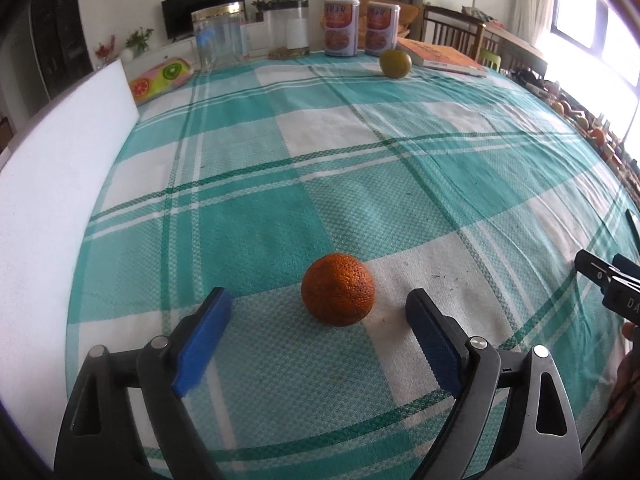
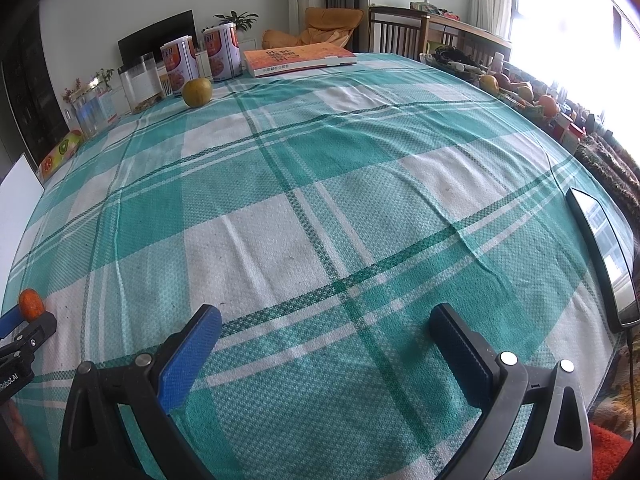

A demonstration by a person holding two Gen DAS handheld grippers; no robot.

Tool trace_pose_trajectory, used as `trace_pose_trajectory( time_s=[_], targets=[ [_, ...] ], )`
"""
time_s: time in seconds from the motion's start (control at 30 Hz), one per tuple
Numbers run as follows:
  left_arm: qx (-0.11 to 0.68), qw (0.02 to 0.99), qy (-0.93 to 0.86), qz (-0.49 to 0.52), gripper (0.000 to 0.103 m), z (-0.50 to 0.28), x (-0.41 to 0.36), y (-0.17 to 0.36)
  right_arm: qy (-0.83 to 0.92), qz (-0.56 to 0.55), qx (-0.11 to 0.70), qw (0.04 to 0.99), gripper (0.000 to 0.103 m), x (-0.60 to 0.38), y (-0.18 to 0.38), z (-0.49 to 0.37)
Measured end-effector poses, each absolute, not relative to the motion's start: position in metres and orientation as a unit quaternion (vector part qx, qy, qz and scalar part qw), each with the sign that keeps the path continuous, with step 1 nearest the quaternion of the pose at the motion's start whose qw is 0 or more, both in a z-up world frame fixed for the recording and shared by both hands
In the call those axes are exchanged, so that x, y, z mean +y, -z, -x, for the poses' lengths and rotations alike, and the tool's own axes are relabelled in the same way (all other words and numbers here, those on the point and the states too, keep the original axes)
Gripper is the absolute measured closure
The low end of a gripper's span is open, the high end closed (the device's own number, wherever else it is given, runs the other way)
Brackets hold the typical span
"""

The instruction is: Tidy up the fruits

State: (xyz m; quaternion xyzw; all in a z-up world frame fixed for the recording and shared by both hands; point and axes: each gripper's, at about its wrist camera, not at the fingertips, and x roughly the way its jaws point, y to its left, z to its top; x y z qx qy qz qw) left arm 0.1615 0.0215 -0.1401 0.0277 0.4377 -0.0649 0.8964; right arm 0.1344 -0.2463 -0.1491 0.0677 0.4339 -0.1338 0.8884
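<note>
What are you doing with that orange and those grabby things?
A person is tidying fruit with a tool in each hand. The left tool is open, its blue pads on either side of the orange on the checked tablecloth, not touching it. The right tool is open too, over bare cloth, holding nothing. A greenish fruit sits at the far end near two cans and a book.

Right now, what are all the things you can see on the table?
orange fruit: 1, orange, near edge, between the left tool's open fingers, untouched
green fruit: 1, yellow-green, far side, beside the book
cans: 2, orange-and-white, far edge
book: 1, orange cover, far right
clear jars: 2, see-through, far left
fruit-print pouch: 1, pink, far left corner
tablecloth: 1, teal-and-white check
left tool: 1, black, blue pads, open
right tool: 1, same, open, nothing between its fingers
</note>
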Motion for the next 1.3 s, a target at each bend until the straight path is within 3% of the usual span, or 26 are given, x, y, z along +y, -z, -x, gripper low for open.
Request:
trace_pose_trajectory(
  time_s=[0.17, 0.33, 0.57, 0.63, 0.67, 0.73, 0.97, 1.3],
  targets=[
    [0.439, 0.896, 0.064, -0.028, 0.011, -0.162, 0.022, 0.141, 0.070, -0.064, 0.456, 0.885, 0.000, -0.242, 0.130, -0.174],
    [0.439, 0.896, 0.064, -0.027, 0.010, -0.162, 0.022, 0.141, -0.012, -0.036, 0.425, 0.904, 0.000, -0.218, 0.105, -0.301],
    [0.439, 0.896, 0.065, -0.027, 0.010, -0.163, 0.022, 0.141, -0.048, -0.052, 0.429, 0.900, 0.002, -0.187, 0.115, -0.455],
    [0.439, 0.896, 0.065, -0.027, 0.010, -0.163, 0.022, 0.141, -0.044, -0.056, 0.444, 0.893, 0.009, -0.180, 0.124, -0.479],
    [0.439, 0.896, 0.065, -0.027, 0.010, -0.163, 0.022, 0.141, -0.044, -0.059, 0.452, 0.889, 0.021, -0.177, 0.128, -0.486],
    [0.439, 0.896, 0.065, -0.027, 0.010, -0.163, 0.022, 0.141, -0.038, -0.046, 0.472, 0.879, 0.055, -0.173, 0.136, -0.496],
    [0.439, 0.896, 0.065, -0.027, 0.009, -0.163, 0.022, 0.141, -0.062, -0.064, 0.447, 0.890, 0.056, -0.189, 0.122, -0.437],
    [0.438, 0.896, 0.067, -0.023, 0.010, -0.163, 0.023, 0.140, -0.123, -0.134, 0.449, 0.875, 0.056, -0.211, 0.114, -0.239]
  ],
)
